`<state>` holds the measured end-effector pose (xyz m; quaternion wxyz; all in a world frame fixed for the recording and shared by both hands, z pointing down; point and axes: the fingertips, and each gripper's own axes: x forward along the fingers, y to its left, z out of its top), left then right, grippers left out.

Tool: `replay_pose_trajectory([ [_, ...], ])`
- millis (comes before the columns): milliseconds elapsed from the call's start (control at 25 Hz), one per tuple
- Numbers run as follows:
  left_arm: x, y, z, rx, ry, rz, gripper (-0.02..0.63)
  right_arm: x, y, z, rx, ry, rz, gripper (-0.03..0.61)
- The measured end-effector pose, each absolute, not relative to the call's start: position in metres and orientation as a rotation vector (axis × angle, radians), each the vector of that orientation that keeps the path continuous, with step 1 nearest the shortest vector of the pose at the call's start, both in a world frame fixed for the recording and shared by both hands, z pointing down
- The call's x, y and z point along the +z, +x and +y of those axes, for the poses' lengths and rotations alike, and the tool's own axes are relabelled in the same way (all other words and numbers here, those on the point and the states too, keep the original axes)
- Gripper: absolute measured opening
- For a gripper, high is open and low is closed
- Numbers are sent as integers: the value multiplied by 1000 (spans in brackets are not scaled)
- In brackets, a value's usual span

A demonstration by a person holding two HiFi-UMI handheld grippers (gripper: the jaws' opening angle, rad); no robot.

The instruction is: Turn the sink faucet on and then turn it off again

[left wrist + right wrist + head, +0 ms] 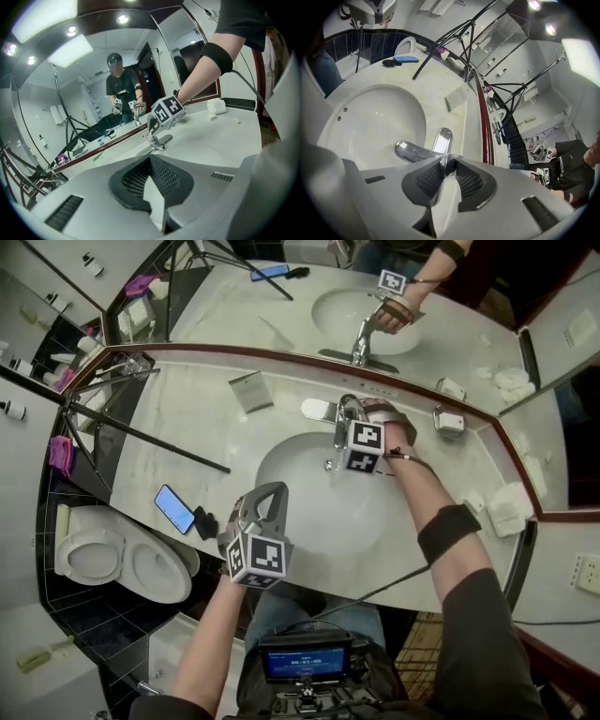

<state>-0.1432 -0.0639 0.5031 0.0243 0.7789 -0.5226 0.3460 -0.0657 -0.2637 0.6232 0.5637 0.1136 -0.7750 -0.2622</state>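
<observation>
The shiny chrome faucet lever (447, 164) was pinched by the grey right gripper (449, 161), while the grey left gripper (150, 162) was pressed together.

In the head view the right tool (351, 412) hides most of the faucet (338, 430) (a chrome sliver shows at ten o'clock of its cube (364, 448)). Print on the chest screen (307, 662) is too small to read.

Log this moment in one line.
right gripper: shut on faucet handle | left gripper: shut, empty, near counter edge
</observation>
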Motion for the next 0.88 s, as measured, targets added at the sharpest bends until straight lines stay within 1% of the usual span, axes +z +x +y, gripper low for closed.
replay_pose_trajectory([
  [200, 509, -143, -64, 1073, 2394, -1613, 0, 622, -68, -260, -716, 231, -1737, 55],
  [440, 514, -136, -69, 1071, 2395, -1601, 0, 624, -66, -260, -829, 207, -1668, 55],
  [880, 515, -133, -76, 1065, 2388, -1598, 0, 628, -64, -252, -916, 253, -1651, 57],
])
